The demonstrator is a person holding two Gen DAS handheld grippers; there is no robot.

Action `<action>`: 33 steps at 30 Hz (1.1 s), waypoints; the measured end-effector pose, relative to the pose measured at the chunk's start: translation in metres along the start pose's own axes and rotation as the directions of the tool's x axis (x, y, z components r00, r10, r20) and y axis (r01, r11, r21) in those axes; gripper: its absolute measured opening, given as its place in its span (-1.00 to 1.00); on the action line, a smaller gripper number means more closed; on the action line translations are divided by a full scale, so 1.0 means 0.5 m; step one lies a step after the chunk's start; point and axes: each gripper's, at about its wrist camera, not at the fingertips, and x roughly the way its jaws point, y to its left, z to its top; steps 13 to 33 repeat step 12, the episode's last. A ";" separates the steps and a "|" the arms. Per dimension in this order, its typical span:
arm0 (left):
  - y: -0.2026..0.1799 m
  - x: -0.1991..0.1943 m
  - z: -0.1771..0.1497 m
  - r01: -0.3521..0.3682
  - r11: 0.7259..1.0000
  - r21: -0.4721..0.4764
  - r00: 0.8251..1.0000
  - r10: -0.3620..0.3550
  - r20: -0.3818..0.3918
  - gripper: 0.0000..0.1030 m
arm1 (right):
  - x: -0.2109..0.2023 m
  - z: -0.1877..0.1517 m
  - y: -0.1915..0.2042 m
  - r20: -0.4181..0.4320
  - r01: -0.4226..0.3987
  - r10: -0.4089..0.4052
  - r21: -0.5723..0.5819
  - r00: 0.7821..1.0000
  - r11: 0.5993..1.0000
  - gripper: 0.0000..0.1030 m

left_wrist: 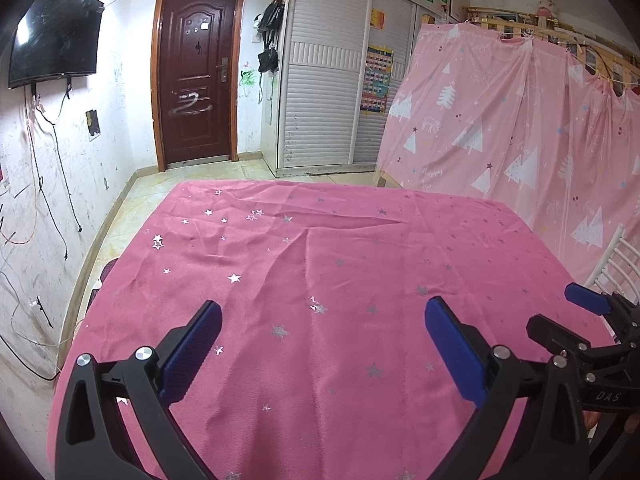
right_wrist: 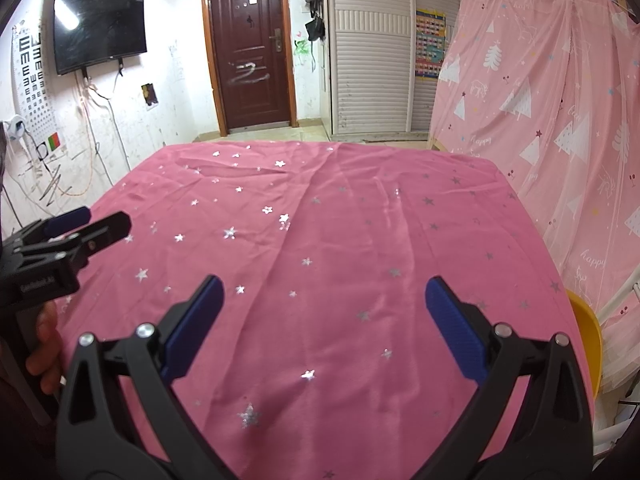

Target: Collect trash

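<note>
A table under a pink cloth with silver stars (left_wrist: 320, 248) (right_wrist: 340, 220) fills both views. No piece of trash shows on the cloth in either view. My left gripper (left_wrist: 323, 306) hovers open over the near part of the cloth, with nothing between its blue pads (left_wrist: 192, 352). My right gripper (right_wrist: 324, 282) is also open and empty over the near edge. Each gripper shows in the other's view: the right one (left_wrist: 556, 310) at the right edge, the left one (right_wrist: 102, 218) at the left edge, held by a hand (right_wrist: 44, 344).
A yellow rounded object (right_wrist: 586, 328) sits beside the table's right edge, with white chair rails (left_wrist: 612, 264) near it. A pink tree-print curtain (left_wrist: 500, 120) hangs to the right. Beyond the table are a brown door (left_wrist: 196, 72), a white slatted wardrobe (left_wrist: 324, 80) and a wall TV (left_wrist: 52, 36).
</note>
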 end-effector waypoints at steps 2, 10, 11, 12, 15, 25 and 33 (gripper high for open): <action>-0.004 0.001 -0.001 -0.001 1.000 0.006 1.000 0.001 0.000 0.84 | 0.000 0.000 0.000 0.000 0.000 0.000 0.001 1.000 1.000 0.88; -0.005 0.001 0.000 -0.003 1.000 0.004 1.000 0.003 -0.008 0.84 | 0.000 0.000 0.000 0.000 0.000 0.000 0.000 1.000 1.000 0.88; -0.006 0.002 -0.001 -0.004 1.000 0.006 1.000 0.004 -0.008 0.84 | 0.000 0.000 0.000 0.000 0.000 0.000 0.000 1.000 1.000 0.88; -0.006 0.001 0.000 -0.004 1.000 0.006 1.000 0.004 -0.009 0.84 | 0.000 0.000 0.000 0.000 0.001 -0.001 0.000 1.000 1.000 0.88; -0.006 0.001 0.000 -0.004 1.000 0.006 1.000 0.004 -0.009 0.84 | 0.000 0.000 0.000 0.000 0.001 -0.001 0.000 1.000 1.000 0.88; -0.006 0.001 0.000 -0.004 1.000 0.006 1.000 0.004 -0.009 0.84 | 0.000 0.000 0.000 0.000 0.001 -0.001 0.000 1.000 1.000 0.88; -0.006 0.001 0.000 -0.004 1.000 0.006 1.000 0.004 -0.009 0.84 | 0.000 0.000 0.000 0.000 0.001 -0.001 0.000 1.000 1.000 0.88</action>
